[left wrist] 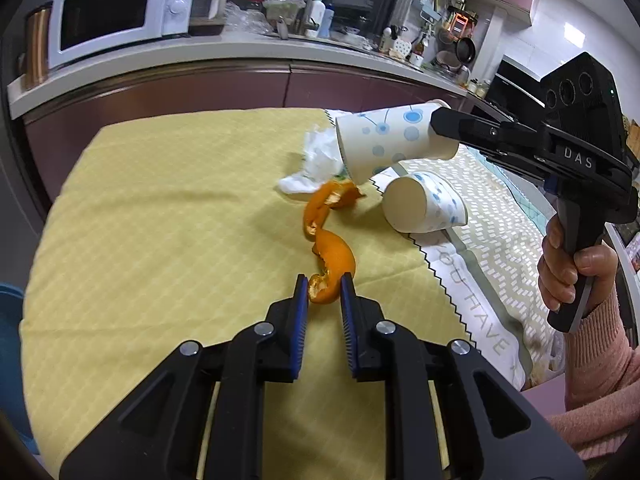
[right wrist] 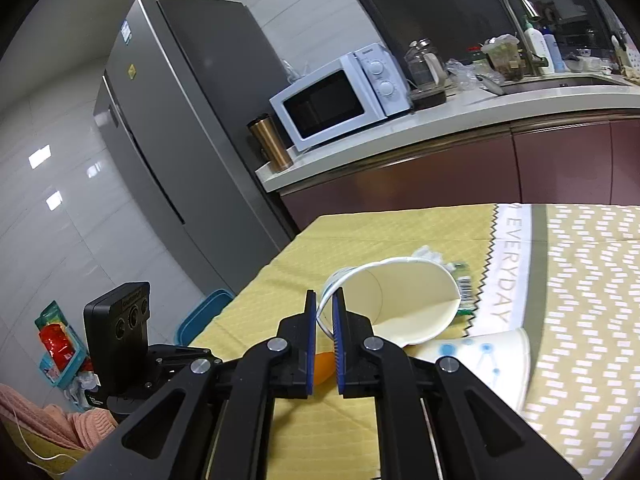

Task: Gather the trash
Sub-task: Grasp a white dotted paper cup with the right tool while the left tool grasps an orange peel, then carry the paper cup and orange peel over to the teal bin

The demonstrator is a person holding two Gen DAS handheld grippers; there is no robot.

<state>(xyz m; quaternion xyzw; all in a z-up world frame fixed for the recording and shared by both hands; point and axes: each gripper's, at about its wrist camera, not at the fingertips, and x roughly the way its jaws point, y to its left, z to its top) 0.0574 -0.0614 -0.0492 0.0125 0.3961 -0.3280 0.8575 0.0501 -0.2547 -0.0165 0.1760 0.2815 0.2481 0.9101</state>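
Note:
A long curl of orange peel point(left wrist: 330, 248) lies on the yellow tablecloth point(left wrist: 160, 220). My left gripper point(left wrist: 325, 290) is shut on its near end. A white paper cup with blue dots point(left wrist: 384, 144) hangs tilted above the table, and my right gripper point(right wrist: 324, 300) pinches its rim; in that view the cup's mouth point(right wrist: 400, 300) faces me. A second cup like it point(left wrist: 424, 208) lies on its side beside the peel. Crumpled white tissue point(left wrist: 320, 160) sits behind the held cup, next to a wrapper with a barcode point(right wrist: 464, 292).
A patterned cloth with lettering point(left wrist: 500, 240) covers the table's right part. A blue bin point(right wrist: 204, 312) stands off the table's left edge. Behind are a counter with a microwave point(left wrist: 120, 8) and sink, and a grey fridge point(right wrist: 180, 120). A hand in a pink sleeve point(left wrist: 572, 276) holds the right gripper.

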